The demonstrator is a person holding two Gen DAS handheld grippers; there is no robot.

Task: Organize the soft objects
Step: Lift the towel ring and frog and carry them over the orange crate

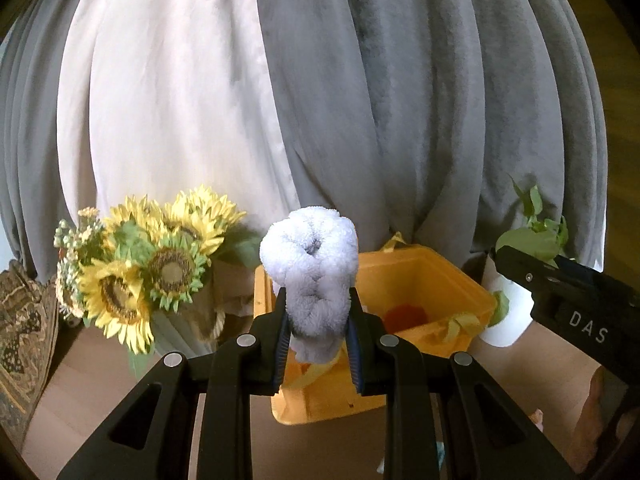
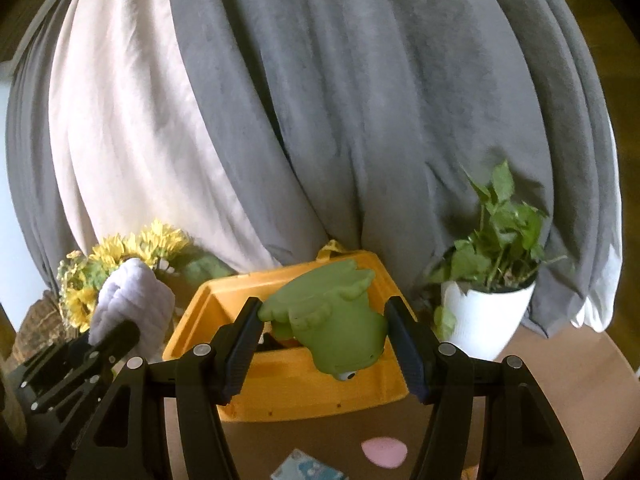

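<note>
My left gripper [image 1: 318, 320] is shut on a fluffy pale lavender knotted plush [image 1: 310, 276], held upright in front of the yellow bin [image 1: 452, 276]. The plush also shows at the left of the right wrist view [image 2: 132, 300]. An orange item [image 1: 404, 316] lies inside the bin. My right gripper [image 2: 324, 340] has its jaws wide apart around a green soft frog toy [image 2: 332, 324], which hangs upside down over the yellow bin [image 2: 288, 384]. The left pad [image 2: 244, 344] meets the toy's foot; a gap shows at the right pad [image 2: 404, 344].
A sunflower bouquet [image 1: 148, 264] stands left of the bin. A white pot with a green plant [image 2: 484, 312] stands right of it. Grey and white curtains [image 2: 320, 120] hang behind. A pink patch [image 2: 384, 452] and a blue card [image 2: 308, 470] lie on the brown table.
</note>
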